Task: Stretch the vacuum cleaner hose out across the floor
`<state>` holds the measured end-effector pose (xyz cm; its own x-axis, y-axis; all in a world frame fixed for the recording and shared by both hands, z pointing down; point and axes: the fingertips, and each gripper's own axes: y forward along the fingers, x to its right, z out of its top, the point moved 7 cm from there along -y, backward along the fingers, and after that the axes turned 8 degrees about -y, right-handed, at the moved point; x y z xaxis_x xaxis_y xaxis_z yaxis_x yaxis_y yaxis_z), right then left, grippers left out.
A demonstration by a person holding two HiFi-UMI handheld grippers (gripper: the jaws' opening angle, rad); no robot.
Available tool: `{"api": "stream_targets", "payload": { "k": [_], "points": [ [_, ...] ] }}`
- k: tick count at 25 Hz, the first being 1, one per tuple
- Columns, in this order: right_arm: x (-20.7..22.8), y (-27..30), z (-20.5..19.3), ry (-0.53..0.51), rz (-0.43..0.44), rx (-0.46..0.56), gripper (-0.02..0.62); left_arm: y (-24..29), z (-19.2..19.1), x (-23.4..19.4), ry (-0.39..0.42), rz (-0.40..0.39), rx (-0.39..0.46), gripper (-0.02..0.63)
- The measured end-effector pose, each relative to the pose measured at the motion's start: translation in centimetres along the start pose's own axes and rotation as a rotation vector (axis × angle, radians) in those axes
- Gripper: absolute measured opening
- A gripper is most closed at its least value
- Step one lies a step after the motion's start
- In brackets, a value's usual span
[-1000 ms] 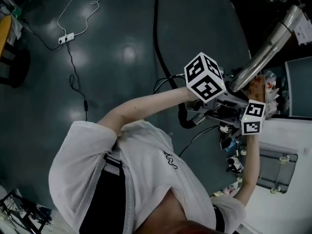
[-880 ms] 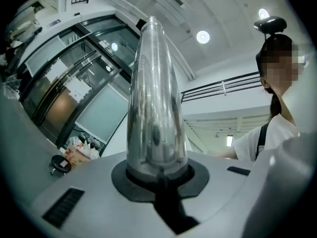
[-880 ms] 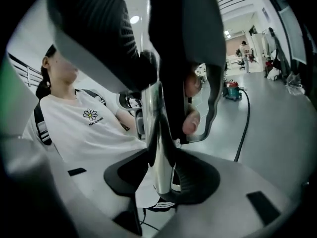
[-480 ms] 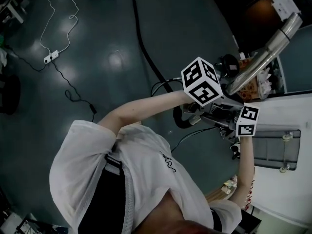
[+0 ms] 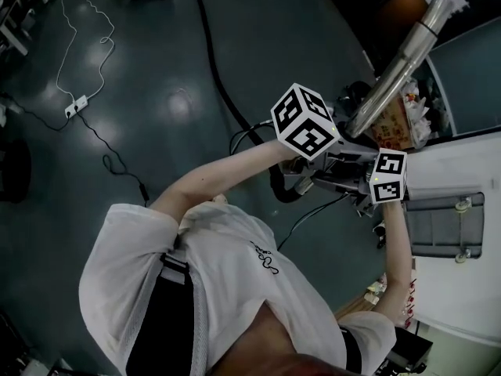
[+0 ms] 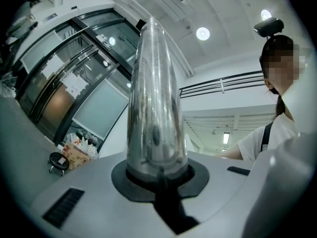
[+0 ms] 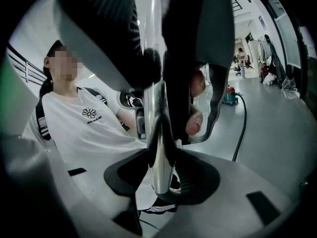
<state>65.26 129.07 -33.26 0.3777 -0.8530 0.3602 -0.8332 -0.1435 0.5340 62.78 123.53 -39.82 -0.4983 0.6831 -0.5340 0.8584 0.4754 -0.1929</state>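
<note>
A white power strip [image 5: 76, 105] lies at the far left of the dark floor [image 5: 156, 147] in the head view. To its right the black hose [image 5: 215, 73] runs down from the top edge, slack and curving, and ends in a loop just beside the two grippers at centre. A person in a white T-shirt [image 5: 227, 288] reaches both arms forward over it.

The left gripper [image 6: 157, 175], under the larger marker cube, is clenched on the lower end of a shiny metal tube [image 5: 395, 65]. In its own view the dark pads hug the tube's base on both sides, and the tube rises ahead toward the ceiling lights.

The right gripper [image 7: 158, 177], just beside the left one and on its right, grips the same tube. Its pads press on the metal from both sides, with the left gripper's body and a hand's fingers [image 7: 195, 125] close in front.

From the grippers the tube slants up and to the right, past a white counter [image 5: 462, 175]. The right gripper view shows the vacuum cleaner [image 7: 229, 95] well apart down the room, with the hose trailing from it across the floor toward the person.
</note>
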Motion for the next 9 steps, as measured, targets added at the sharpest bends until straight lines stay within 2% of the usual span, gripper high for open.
{"api": "stream_targets", "payload": {
  "k": [9],
  "points": [
    [0.12,-0.01,0.23,-0.003,0.031,-0.048,0.153,-0.02,0.08,-0.23,-0.024,0.027,0.010,0.049]
  ]
}}
